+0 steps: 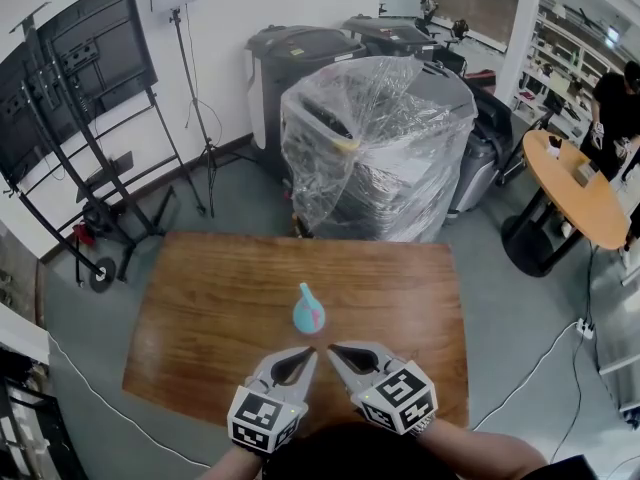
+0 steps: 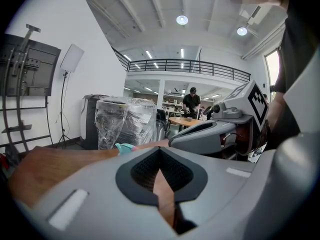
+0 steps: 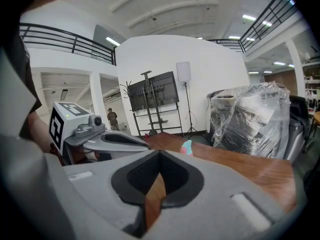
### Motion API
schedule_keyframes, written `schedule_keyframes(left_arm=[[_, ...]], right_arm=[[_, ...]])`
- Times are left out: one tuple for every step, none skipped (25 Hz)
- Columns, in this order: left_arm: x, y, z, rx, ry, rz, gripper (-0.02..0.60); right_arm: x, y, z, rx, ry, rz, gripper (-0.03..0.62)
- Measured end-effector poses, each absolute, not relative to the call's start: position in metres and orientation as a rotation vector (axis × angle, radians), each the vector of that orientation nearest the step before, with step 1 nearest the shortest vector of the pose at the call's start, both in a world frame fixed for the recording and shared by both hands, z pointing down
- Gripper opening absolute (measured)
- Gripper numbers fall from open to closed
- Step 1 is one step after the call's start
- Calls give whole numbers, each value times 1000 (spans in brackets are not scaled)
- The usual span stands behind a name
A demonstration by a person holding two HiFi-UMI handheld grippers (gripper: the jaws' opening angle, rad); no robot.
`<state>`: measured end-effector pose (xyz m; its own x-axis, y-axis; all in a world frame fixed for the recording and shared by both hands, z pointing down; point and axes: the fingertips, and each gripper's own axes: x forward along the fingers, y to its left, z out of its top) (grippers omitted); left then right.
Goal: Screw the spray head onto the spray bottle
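Here, a small teal-and-pink plastic spray bottle (image 1: pixel 308 310) is standing upright near the middle of the brown wooden worktop (image 1: pixel 200 308), with nothing touching it. The left claw (image 1: pixel 310 352) and the right claw (image 1: pixel 333 349) are being held side by side toward the near edge, just short of the bottle, their tips pointing at it and angling slightly downward. Both claws are showing their jaws pressed together and empty; each gripper view is looking past closed pads onto bare wood, with the bottle beyond them.

No separate spray head is lying anywhere on the worktop. The bottle is tapering to a teal top, which is probably the head sitting on its neck; whether it is threaded fully home is too small to tell. Judging from this, neither claw is working on the bottle at present. Either the screwing is finished, or a grip on the body and a twist of the top are yet to come.
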<state>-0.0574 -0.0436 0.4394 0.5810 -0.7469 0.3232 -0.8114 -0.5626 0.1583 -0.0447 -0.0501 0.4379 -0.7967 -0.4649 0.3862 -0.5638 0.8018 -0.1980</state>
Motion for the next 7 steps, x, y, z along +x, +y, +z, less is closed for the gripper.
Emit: schedule_keyframes(left_arm=[[-57,-44,439,2525,-1279,318,11],[-56,-44,439,2524,-1279,318,11],[-56,-44,440,2525,-1279,318,11],[-56,-44,440,2525,-1279,317,11],[-56,-44,440,2526,-1280,317,11],[-56,-44,441,2527,-1281,318,11],[-55,-44,441,2528,-1281,318,11]], right_arm=[[-44,-50,438,786,-2670,438,-9],[-44,-50,438,787,-2669,439,-9],[-44,-50,438,788,-2668,440,-9],[-43,-50,439,789,-2667,441,-9],[-43,-50,440,790,-2666,441,-9],[-43,-51,440,791,-2664,442,-9],[-42,-51,441,792,-2663,442,-9]])
